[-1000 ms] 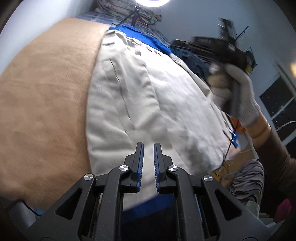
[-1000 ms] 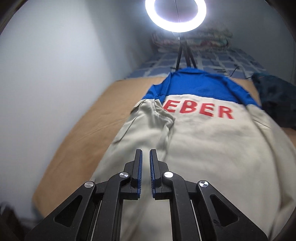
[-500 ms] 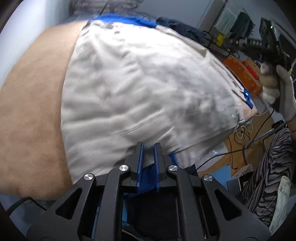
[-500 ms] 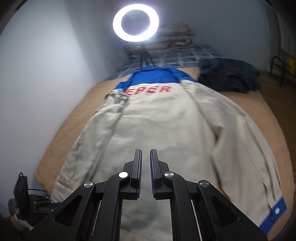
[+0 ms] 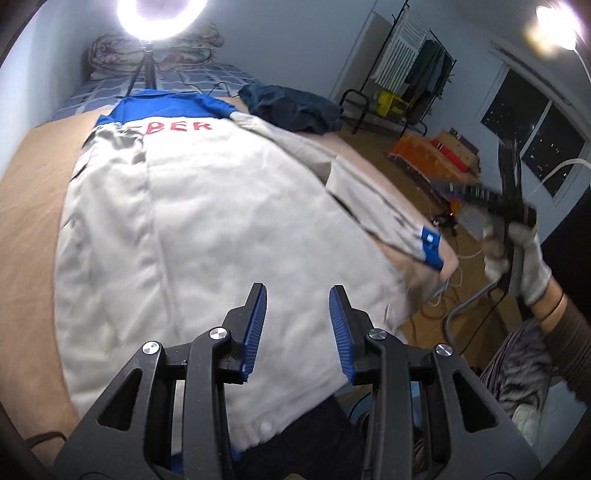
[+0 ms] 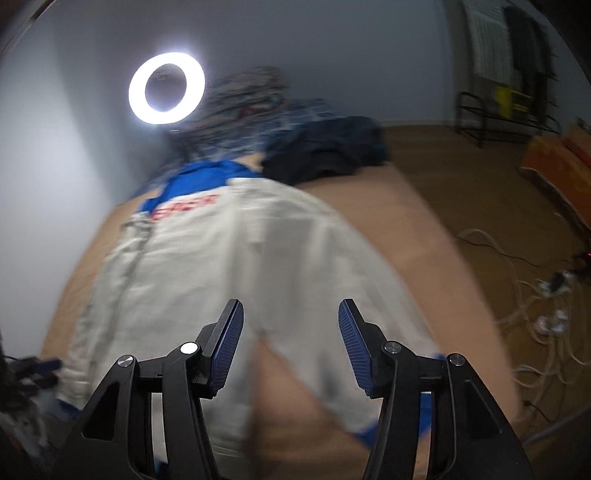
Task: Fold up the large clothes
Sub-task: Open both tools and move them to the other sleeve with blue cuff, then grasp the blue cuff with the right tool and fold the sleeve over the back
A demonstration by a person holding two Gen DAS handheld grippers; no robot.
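- Cream-white cotton work jacket with a blue yoke and red lettering (image 5: 192, 206), seen from the left wrist camera, lies back-up and spread flat on the tan-covered bed (image 5: 26, 206). Its long axis runs from the hem just under the camera up to the blue collar at the far end, near the glowing ring light on its tripod (image 5: 162, 14).
- Left gripper (image 5: 297, 295) hangs above the hem with its blue-padded jaws parted; they have just been opening, and no cloth sits between the pads.
- One sleeve with a blue cuff (image 5: 430, 247) lies along the right side of the body, ending near the bed's edge. Beyond it the gloved right hand (image 5: 517, 254) carries the other tool, blurred, out over the floor and apart from the cloth.
- By my reading that cuff is nearer the right hand, while the hem lies straight ahead of the left one.
- From the right wrist camera, blurred, the same jacket stretches away from the lens toward the ring light, collar farthest.
- Right gripper (image 6: 291, 314) has its jaws spread wide, having just been opening, with nothing pinched; the sleeve passes below the gap, and a wedge of bare bed cover shows between sleeve and body.
- Dark navy heap of clothing (image 6: 325, 151) rests on the bed's far right corner, apart from the jacket.
- No basket, box or bin on the bed holds any garment; floor clutter is too blurred to judge.
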